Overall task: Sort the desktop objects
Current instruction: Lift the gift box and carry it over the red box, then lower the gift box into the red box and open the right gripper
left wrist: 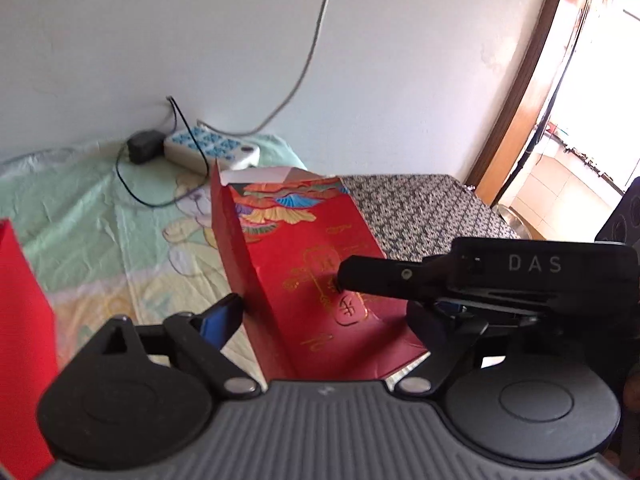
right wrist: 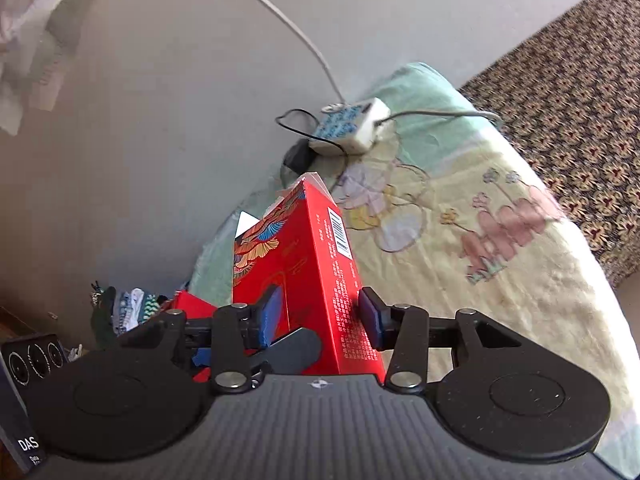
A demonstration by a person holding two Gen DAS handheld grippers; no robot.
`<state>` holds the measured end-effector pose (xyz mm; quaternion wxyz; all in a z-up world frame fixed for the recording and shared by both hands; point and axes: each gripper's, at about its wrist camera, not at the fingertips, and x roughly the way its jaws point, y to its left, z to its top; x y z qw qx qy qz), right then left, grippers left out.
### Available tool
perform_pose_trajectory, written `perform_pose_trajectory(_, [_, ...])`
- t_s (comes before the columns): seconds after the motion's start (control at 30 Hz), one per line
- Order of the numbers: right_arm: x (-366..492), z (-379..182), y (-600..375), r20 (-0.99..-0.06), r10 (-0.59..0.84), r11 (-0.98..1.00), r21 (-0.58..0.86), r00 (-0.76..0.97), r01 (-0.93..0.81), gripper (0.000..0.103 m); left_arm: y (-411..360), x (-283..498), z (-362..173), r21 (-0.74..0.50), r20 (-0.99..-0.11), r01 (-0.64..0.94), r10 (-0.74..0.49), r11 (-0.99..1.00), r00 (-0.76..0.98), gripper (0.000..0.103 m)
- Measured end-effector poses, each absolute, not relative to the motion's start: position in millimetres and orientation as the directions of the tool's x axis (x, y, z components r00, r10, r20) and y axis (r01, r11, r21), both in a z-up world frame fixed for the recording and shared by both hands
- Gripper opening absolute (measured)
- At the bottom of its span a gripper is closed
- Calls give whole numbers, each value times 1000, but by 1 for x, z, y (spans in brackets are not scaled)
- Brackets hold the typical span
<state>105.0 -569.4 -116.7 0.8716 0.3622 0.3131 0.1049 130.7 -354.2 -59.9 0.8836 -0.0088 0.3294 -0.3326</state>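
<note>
A tall red cardboard box [right wrist: 316,280] stands upright, smooth and glossy, printed with gold line drawings and a band of coloured fan shapes near its top; one narrow side carries small print and a white barcode label. Its white top flaps [left wrist: 260,175] are open. Beneath it lies a soft, wrinkled cloth [left wrist: 80,208] in pale green and cream with cartoon figures, covering what looks like a desk, though the surface itself is hidden. Beside that cloth a second fabric [left wrist: 420,208] shows a dense black-and-white pattern.

The right hand-held gripper [right wrist: 320,314] is closed partway around the box: its blue-padded fingers [right wrist: 370,314] press the two opposite faces low down. In the left wrist view this same tool reaches in from the right, one black finger lying flat against the box's decorated front.

The left hand-held gripper [left wrist: 316,308] stands wide open. Its left pad [left wrist: 220,318] sits just at the box's narrow edge; the other finger is hidden behind the right tool, so contact cannot be judged.

Near the wall rest a white power strip [left wrist: 212,152] with blue sockets, a black plug adapter [left wrist: 144,146] and trailing cables. A second plain red box [left wrist: 24,320] stands at the left edge.
</note>
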Motion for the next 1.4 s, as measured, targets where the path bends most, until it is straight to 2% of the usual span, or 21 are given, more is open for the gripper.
perform_pose_trajectory(0.3, [126,-74,-420,-359,532,706,688,767,-168,47,-207,117,-10,-181,-486,453,-479,873,731,95])
perform_pose_trajectory(0.43, [142,-74,-353,-348,597,679,699,723,-224,47,-142,121,-6,-172,-513,387,-418,906,750,95])
perform_pose_trajectory(0.7, [176,-90,-258,-377,677,625,749,632,-222,48,-52,141,-5,-128,-582,302,-318,945,748,95])
perform_pose_trajectory(0.97, [203,-115,-202,-420,727,576,804,543,-149,47,0,163,-21,-86,-674,245,-238,966,700,95])
perform_pose_trajectory(1.1, [207,-131,-191,-453,727,575,813,516,-96,47,12,168,-36,-91,-719,254,-240,963,652,95])
perform_pose_trajectory(1.27, [203,-134,-193,-480,709,597,799,516,-77,43,7,176,-52,-57,-735,287,-235,956,636,100])
perform_pose_trajectory(1.4, [199,-131,-195,-503,694,620,781,516,-72,46,11,181,-56,-74,-737,304,-257,950,625,101])
